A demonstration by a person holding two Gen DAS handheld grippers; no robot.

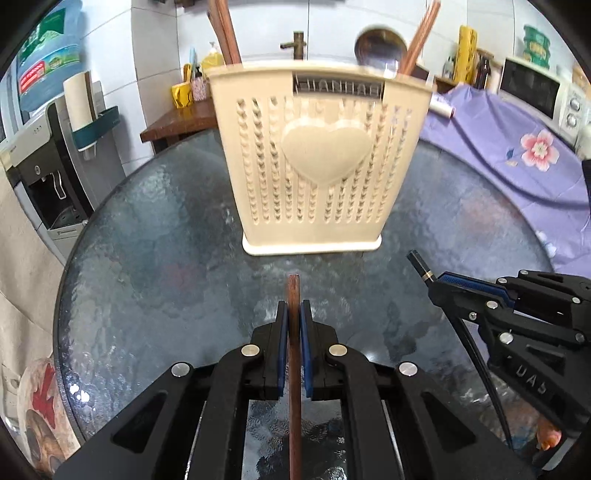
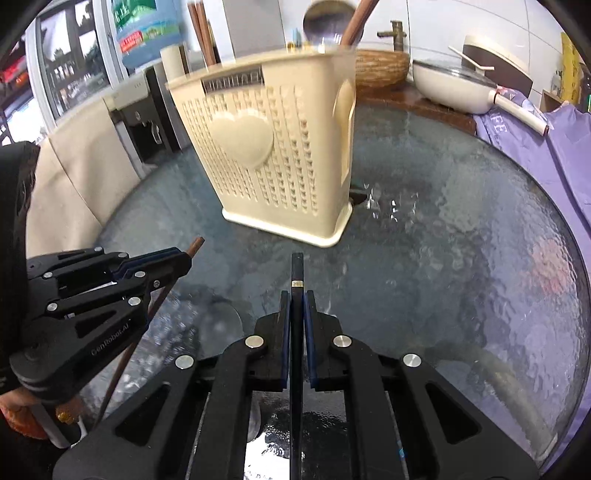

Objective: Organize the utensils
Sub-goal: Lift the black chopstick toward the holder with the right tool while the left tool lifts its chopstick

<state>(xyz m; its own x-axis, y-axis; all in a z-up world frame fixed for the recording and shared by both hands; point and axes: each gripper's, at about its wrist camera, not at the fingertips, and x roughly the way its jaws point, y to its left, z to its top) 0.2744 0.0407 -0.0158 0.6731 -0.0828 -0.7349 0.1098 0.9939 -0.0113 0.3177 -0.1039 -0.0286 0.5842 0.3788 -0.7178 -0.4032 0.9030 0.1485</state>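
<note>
A cream plastic utensil holder [image 1: 314, 158] with a heart on its front stands upright on the round glass table [image 1: 147, 258]; brown chopsticks [image 1: 225, 33] and a metal ladle [image 1: 376, 44] stick out of it. My left gripper [image 1: 294, 306] is shut on a brown chopstick [image 1: 294, 354], its tip just short of the holder's base. My right gripper [image 2: 297, 295] is shut on a black chopstick [image 2: 296, 273] with a gold band. In the right wrist view the holder [image 2: 273, 155] stands ahead and the left gripper [image 2: 186, 254] is at the left. The right gripper [image 1: 439, 284] shows at the right of the left wrist view.
A water dispenser [image 1: 48, 166] stands left of the table. A purple flowered cloth [image 1: 517, 155] covers the surface at the right, with a microwave [image 1: 535, 92] behind. A white pan with lid [image 2: 458, 88] and a woven basket [image 2: 380, 66] sit on a wooden counter beyond the table.
</note>
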